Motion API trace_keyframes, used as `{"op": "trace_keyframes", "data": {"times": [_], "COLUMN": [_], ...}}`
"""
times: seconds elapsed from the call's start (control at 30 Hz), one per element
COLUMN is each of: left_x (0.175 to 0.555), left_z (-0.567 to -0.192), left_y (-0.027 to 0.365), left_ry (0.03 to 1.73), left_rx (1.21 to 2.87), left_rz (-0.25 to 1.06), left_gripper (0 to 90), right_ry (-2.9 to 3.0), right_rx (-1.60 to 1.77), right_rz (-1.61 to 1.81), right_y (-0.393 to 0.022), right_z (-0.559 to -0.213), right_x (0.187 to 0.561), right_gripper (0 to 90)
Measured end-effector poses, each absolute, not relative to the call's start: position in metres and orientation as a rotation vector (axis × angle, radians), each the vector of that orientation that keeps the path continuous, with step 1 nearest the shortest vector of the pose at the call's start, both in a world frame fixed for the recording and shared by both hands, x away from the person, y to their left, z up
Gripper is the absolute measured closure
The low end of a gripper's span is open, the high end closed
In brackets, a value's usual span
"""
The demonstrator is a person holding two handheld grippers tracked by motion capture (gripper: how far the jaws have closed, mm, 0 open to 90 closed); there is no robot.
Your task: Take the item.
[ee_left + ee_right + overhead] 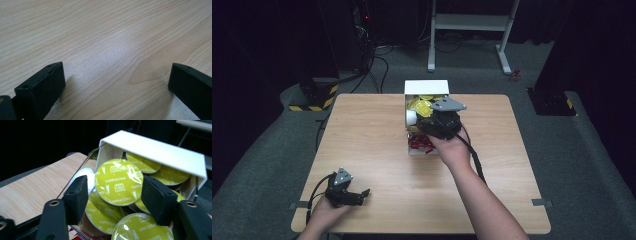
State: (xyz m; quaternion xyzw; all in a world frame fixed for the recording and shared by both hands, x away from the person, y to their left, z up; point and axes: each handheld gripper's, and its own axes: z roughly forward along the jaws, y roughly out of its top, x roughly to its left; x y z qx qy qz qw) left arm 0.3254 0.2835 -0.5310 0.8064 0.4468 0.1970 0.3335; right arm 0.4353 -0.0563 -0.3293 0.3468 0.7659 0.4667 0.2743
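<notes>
High view: right gripper [430,121] sits over the white box [426,87] at the far middle of the table [377,130], right hand [454,150] behind it. The box holds yellow-green coffee capsules at its far end and red ones [421,144] at its near end. Left gripper [360,195] lies low at the near left corner of the table, held in the left hand [324,212], well apart from the box, its jaws pointing right along the tabletop.

Left gripper view: the two black jaws stand spread wide, nothing between them. Bare wood grain of the table [107,37] under and ahead of them. One jaw low left, the other at the right edge.

Right gripper view: the right gripper [115,190] has one yellow-green capsule [119,181] between its foam pads [79,195], lid facing the camera, print reads "CAPPUCCINO". Both pads sit at the capsule's rim on either side; reads as a pinch on the capsule. The capsule is above the others [105,215] that lie piled in the white box [155,150], just in front of the box's far wall. A thin wire runs up from the left pad area to the box's top corner. Table edge [32,187] shows at left, dark room beyond.
</notes>
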Motion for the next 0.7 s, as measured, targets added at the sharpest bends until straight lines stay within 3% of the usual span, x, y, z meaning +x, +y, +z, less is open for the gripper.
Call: {"op": "trace_keyframes", "data": {"times": [0.17,0.23,0.7], "left_x": [0.325,0.325,0.324], "left_z": [-0.531,-0.531,-0.531], "left_y": [0.283,0.283,0.283], "left_ry": [1.175,1.174,1.171], "left_rx": [2.099,2.1,2.1], "left_rz": [0.498,0.498,0.496], "left_gripper": [1.2,1.2,1.3], "right_ry": [2.035,2.051,2.107], "right_rx": [0.945,0.944,0.961], "right_rz": [1.251,1.226,1.162], "right_y": [-0.054,-0.051,-0.04], "right_z": [-0.324,-0.324,-0.326], "right_x": [0.437,0.44,0.456], "right_gripper": [21.6,20.1,28.8]}}
